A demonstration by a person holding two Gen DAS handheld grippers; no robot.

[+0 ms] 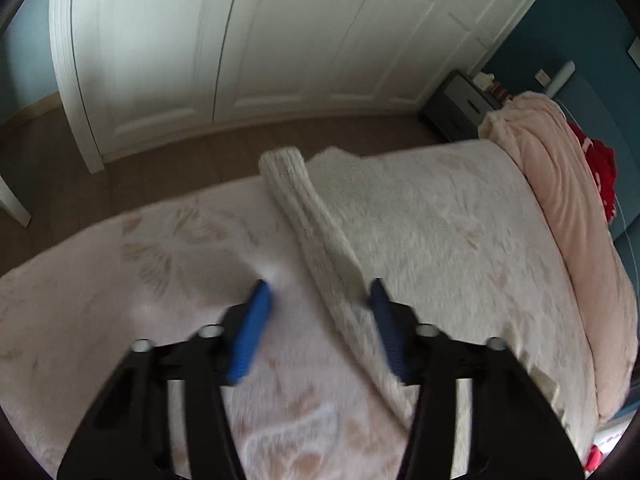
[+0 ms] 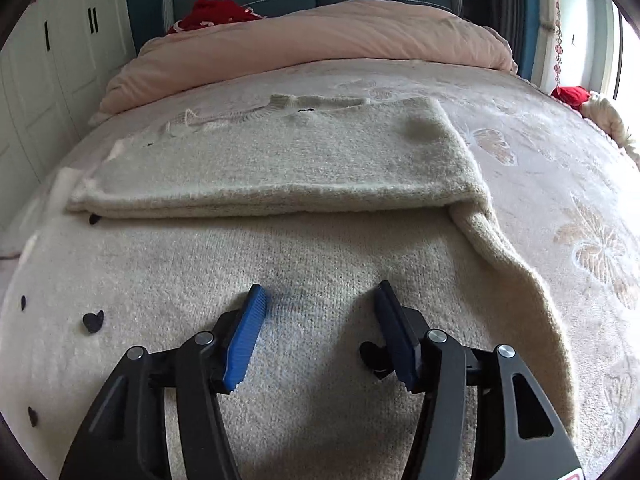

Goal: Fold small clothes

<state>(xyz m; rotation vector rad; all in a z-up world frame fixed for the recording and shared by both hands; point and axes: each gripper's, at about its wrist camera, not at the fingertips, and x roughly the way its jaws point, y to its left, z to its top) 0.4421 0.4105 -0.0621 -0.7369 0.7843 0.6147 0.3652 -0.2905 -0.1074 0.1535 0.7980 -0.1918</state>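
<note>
A cream, fuzzy knit sweater (image 2: 280,168) lies flat on the bed (image 2: 560,184), its upper part folded down into a thick rectangular slab, with small black hearts (image 2: 93,321) dotting the lower part. The right gripper (image 2: 320,300) hangs above the knit, its ribbed blue pads apart and holding nothing. The left gripper (image 1: 320,292) is also open over a long ribbed sleeve (image 1: 316,248) that lies diagonally across the plush, floral-embossed cover.

Parted tongs (image 2: 318,294) above folded cream sweater (image 2: 280,168)
</note>
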